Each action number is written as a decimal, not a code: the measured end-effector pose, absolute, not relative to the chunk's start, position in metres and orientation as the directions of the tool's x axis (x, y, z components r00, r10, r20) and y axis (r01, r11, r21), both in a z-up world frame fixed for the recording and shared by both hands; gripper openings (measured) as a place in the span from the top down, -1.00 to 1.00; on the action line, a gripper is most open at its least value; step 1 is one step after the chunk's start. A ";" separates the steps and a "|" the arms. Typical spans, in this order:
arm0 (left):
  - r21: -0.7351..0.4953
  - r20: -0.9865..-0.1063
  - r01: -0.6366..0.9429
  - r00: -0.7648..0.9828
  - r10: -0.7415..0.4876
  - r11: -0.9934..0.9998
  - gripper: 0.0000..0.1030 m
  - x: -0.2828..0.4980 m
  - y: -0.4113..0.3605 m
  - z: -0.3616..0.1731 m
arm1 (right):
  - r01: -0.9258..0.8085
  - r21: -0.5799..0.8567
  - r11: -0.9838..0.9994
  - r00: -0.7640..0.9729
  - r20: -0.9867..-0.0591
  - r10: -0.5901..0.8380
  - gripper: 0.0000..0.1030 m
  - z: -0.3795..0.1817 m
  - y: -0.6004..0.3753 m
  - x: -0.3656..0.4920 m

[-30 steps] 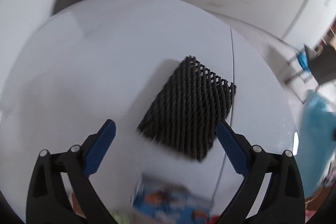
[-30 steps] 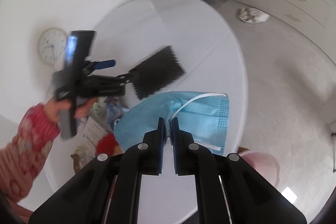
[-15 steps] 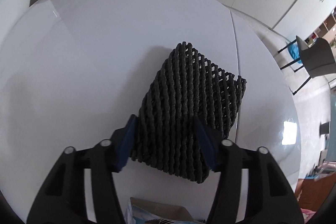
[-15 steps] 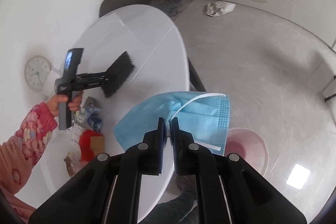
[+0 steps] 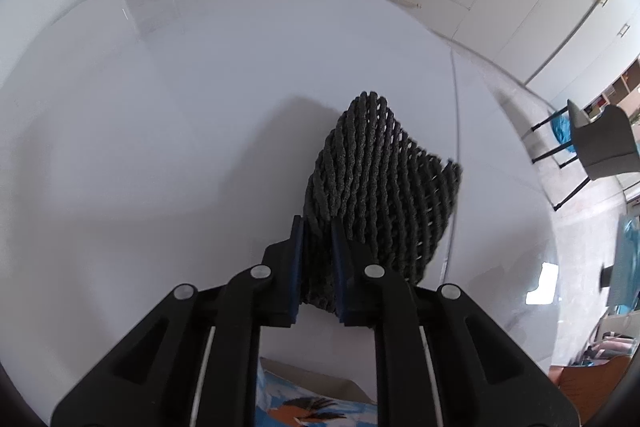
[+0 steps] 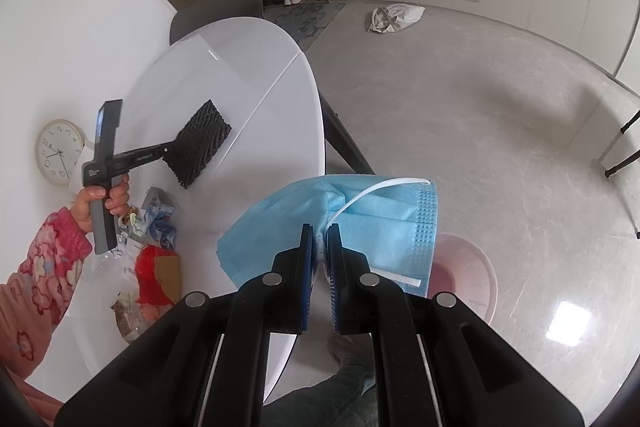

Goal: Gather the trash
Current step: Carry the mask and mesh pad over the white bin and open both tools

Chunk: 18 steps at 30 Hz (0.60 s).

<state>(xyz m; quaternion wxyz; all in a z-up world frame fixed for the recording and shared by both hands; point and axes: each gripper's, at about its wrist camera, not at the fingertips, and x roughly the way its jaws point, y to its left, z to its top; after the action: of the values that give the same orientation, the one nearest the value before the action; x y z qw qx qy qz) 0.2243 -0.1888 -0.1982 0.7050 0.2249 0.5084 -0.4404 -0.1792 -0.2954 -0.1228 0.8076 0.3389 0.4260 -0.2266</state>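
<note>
The black foam net point(image 5: 380, 187) is soft, light and squashy. It lies on the white table point(image 5: 160, 107), at about 1 o'clock from the middle. The left gripper point(image 5: 318, 227) has just closed and pinches its near edge. That bunched edge is a good hold. The right gripper point(image 6: 320, 239) squeezes a floppy blue mask point(image 6: 360, 223), probably above the pink bin point(image 6: 468, 279).

Bright, even daylight in both views; no dim zones. Strong fisheye bending toward every rim, black vignette in the corners. Glossy white surface point(image 5: 168, 131) mirroring cabinet fronts near its far edge; small window-shaped glare patch at its right edge. Soft grey shadow cast left of the black foam mesh point(image 5: 380, 187) onto the surface. Similar bright rectangle reflected on the polished floor point(image 6: 568, 323) in the right wrist view. Sharp focus on mesh and blue face mask point(image 6: 380, 223); slight smear only at the far right of the left wrist view.
</note>
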 end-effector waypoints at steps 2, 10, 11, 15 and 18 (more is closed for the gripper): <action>-0.145 -0.903 0.848 0.097 -0.418 0.510 0.75 0.211 -0.198 -0.195 | 0.660 0.350 0.665 0.533 -0.841 -0.086 0.83 -0.122 -0.294 -0.183; -0.176 -0.835 0.861 0.126 -0.536 0.477 0.76 0.161 -0.173 -0.122 | 0.744 0.207 0.635 0.409 -0.893 -0.187 0.83 -0.147 -0.302 -0.218; -0.177 -0.824 0.867 0.129 -0.552 0.467 0.76 0.147 -0.169 -0.111 | 0.757 0.193 0.624 0.380 -0.907 -0.180 0.83 -0.164 -0.307 -0.223; -0.173 -0.806 0.885 0.125 -0.578 0.433 0.76 0.086 -0.158 -0.085 | 0.791 0.177 0.585 0.296 -0.949 -0.112 0.82 -0.241 -0.323 -0.231; -0.191 -0.819 0.885 0.096 -0.566 0.426 0.76 0.049 -0.148 -0.069 | 0.796 0.189 0.575 0.250 -0.968 -0.028 0.79 -0.305 -0.330 -0.228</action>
<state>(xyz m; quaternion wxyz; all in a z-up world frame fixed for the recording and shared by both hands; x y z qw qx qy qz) 0.0487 -0.1480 -0.0693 0.7182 0.1794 0.4438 -0.5050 -0.2279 -0.3298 -0.3050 0.7056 0.3568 0.5382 -0.2919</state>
